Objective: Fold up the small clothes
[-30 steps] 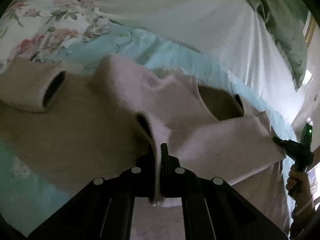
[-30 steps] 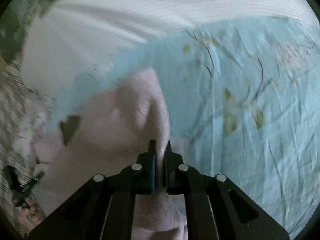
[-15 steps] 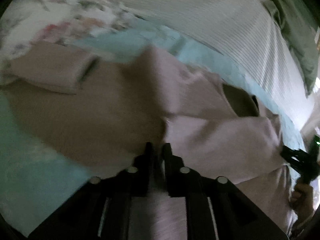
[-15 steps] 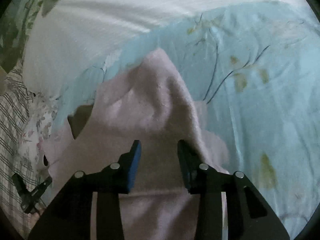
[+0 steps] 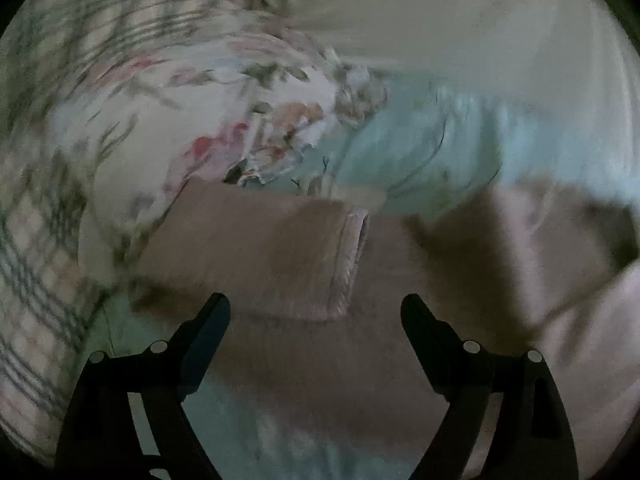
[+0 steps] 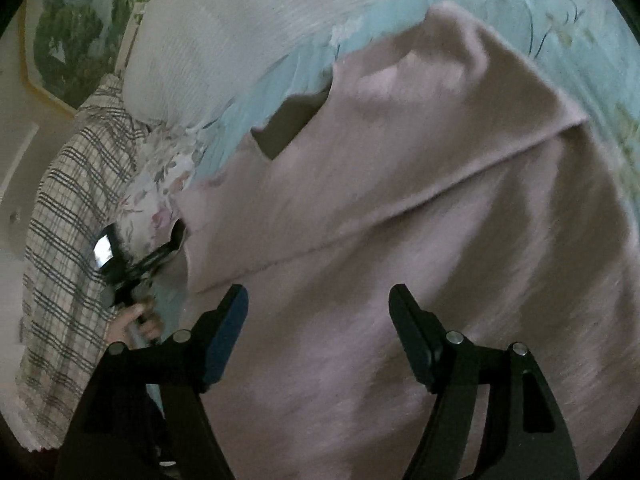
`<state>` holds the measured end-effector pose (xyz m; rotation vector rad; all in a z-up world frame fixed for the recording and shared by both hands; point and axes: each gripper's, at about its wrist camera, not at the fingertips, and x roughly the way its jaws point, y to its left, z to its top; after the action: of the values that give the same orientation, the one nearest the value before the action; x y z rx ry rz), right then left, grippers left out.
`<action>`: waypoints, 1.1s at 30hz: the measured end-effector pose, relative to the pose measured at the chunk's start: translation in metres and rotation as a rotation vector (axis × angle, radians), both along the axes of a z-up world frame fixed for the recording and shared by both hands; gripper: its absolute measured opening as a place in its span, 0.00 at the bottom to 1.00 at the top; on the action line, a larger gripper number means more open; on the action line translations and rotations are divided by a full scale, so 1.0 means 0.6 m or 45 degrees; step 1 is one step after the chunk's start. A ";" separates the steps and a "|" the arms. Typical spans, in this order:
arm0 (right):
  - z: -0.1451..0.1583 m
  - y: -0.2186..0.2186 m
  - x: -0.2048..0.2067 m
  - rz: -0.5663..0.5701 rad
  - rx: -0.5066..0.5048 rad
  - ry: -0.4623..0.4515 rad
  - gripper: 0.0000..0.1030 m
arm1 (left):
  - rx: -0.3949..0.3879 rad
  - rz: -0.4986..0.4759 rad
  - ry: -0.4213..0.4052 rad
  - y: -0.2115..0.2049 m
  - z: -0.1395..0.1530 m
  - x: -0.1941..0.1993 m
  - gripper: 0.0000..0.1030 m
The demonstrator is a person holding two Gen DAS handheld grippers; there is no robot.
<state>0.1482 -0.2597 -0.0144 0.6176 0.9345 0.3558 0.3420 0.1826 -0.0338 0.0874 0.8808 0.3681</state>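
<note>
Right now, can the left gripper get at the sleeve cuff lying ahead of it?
Probably yes. The left gripper is opening with nothing between its jaws, and the sleeve cuff lies just ahead on the pink sweater, uncovered. Motion blur keeps the gap uncertain.

Pink sweater (image 6: 420, 240) on blue-sheeted bed (image 6: 540, 12)

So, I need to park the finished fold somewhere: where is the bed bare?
Bare blue sheet lies beyond the pink sweater, right of the white pillow. The side with the floral pillow and plaid cloth is crowded.

Dim light, motion blur, fisheye-warped dark edges
</note>
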 end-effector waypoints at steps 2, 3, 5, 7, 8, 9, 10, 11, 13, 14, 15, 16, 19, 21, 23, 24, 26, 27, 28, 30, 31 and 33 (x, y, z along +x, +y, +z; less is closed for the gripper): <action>-0.003 0.005 0.002 -0.002 0.003 0.016 0.71 | 0.131 -0.005 0.067 -0.001 -0.030 0.032 0.84; -0.003 0.007 -0.002 -0.007 0.001 0.023 0.71 | 0.140 -0.013 0.074 0.003 -0.037 0.037 0.74; -0.005 0.005 -0.011 -0.007 -0.006 0.031 0.71 | 0.035 -0.054 0.054 0.023 -0.040 0.048 0.38; -0.002 0.009 -0.014 0.000 -0.013 0.022 0.71 | -0.026 -0.049 0.056 0.037 -0.031 0.051 0.13; 0.000 0.012 -0.016 0.004 -0.014 0.015 0.71 | -0.093 -0.045 0.027 0.049 -0.019 0.046 0.11; 0.004 0.015 -0.017 0.009 -0.011 0.008 0.71 | -0.139 -0.041 0.005 0.055 -0.011 0.040 0.10; 0.007 0.018 -0.020 0.014 -0.004 -0.001 0.71 | -0.201 -0.041 -0.024 0.062 -0.001 0.030 0.10; 0.009 0.022 -0.021 0.016 0.000 -0.007 0.71 | -0.276 -0.053 -0.057 0.067 0.011 0.018 0.09; 0.014 0.026 -0.028 0.021 0.018 -0.025 0.71 | -0.440 -0.102 -0.127 0.062 0.039 -0.010 0.09; 0.016 0.026 -0.030 0.023 0.028 -0.031 0.71 | -0.505 -0.139 -0.160 0.054 0.054 -0.027 0.09; 0.017 0.025 -0.033 0.024 0.038 -0.037 0.71 | -0.540 -0.173 -0.187 0.042 0.068 -0.042 0.09; 0.020 0.023 -0.038 0.028 0.050 -0.050 0.71 | -0.565 -0.211 -0.211 0.022 0.083 -0.055 0.09; 0.029 0.015 -0.052 0.011 0.047 -0.078 0.71 | -0.651 -0.350 -0.268 -0.049 0.129 -0.084 0.09; 0.035 0.003 -0.059 -0.010 0.049 -0.091 0.71 | -0.701 -0.449 -0.294 -0.110 0.151 -0.097 0.09; 0.042 -0.017 -0.070 -0.052 0.054 -0.112 0.71 | -0.737 -0.561 -0.302 -0.185 0.167 -0.101 0.09; 0.045 -0.025 -0.074 -0.068 0.052 -0.120 0.71 | -0.744 -0.600 -0.298 -0.217 0.170 -0.104 0.09; 0.051 -0.051 -0.084 -0.124 0.045 -0.140 0.71 | -0.758 -0.685 -0.263 -0.302 0.162 -0.092 0.09; 0.054 -0.063 -0.087 -0.149 0.045 -0.146 0.71 | -0.769 -0.705 -0.244 -0.326 0.157 -0.086 0.09; 0.056 -0.078 -0.091 -0.177 0.049 -0.151 0.71 | -0.784 -0.734 -0.207 -0.371 0.144 -0.076 0.09; 0.061 -0.104 -0.097 -0.225 0.050 -0.158 0.71 | -0.801 -0.765 -0.149 -0.423 0.120 -0.063 0.09; 0.061 -0.116 -0.101 -0.246 0.048 -0.162 0.71 | -0.808 -0.773 -0.115 -0.445 0.103 -0.046 0.09; 0.062 -0.140 -0.107 -0.286 0.046 -0.164 0.71 | -0.776 -0.783 -0.071 -0.494 0.072 -0.036 0.09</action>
<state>0.0841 -0.3435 0.0230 0.7171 0.7286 0.2091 0.3205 -0.1136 0.0096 -0.2133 0.8336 -0.4744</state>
